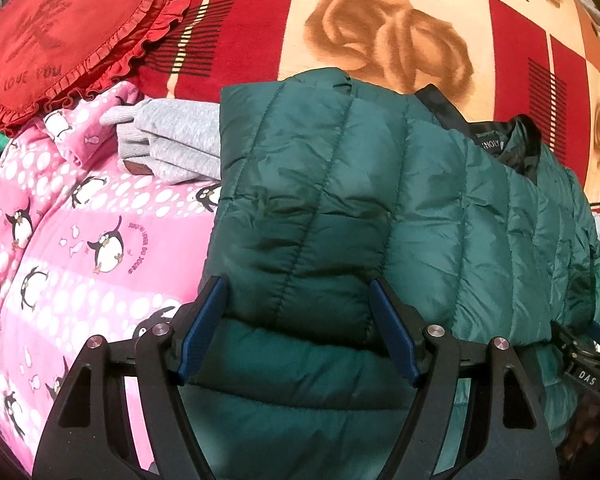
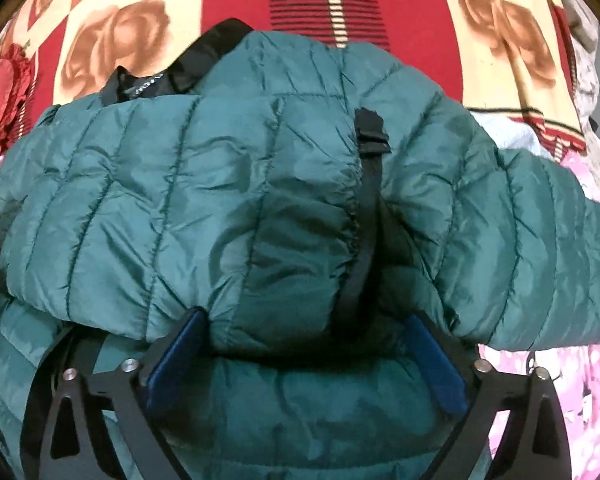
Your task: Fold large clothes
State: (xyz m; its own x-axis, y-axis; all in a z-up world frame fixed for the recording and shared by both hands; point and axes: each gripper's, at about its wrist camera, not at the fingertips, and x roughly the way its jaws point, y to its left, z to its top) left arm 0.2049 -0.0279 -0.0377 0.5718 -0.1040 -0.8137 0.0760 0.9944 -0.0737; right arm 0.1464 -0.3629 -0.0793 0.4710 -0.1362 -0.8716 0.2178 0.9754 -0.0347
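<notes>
The green jacket point(image 1: 340, 208) hides the right gripper's point(image 2: 306, 334) fingertips — its sleeve runs off-frame.

Warm, fairly bright indoor light gives soft sheen on the green puffer jacket point(image 1: 340, 184), with shadow in its folds. Both fisheye views bend strongly, corners black; the right wrist view looks slightly blurred.
</notes>
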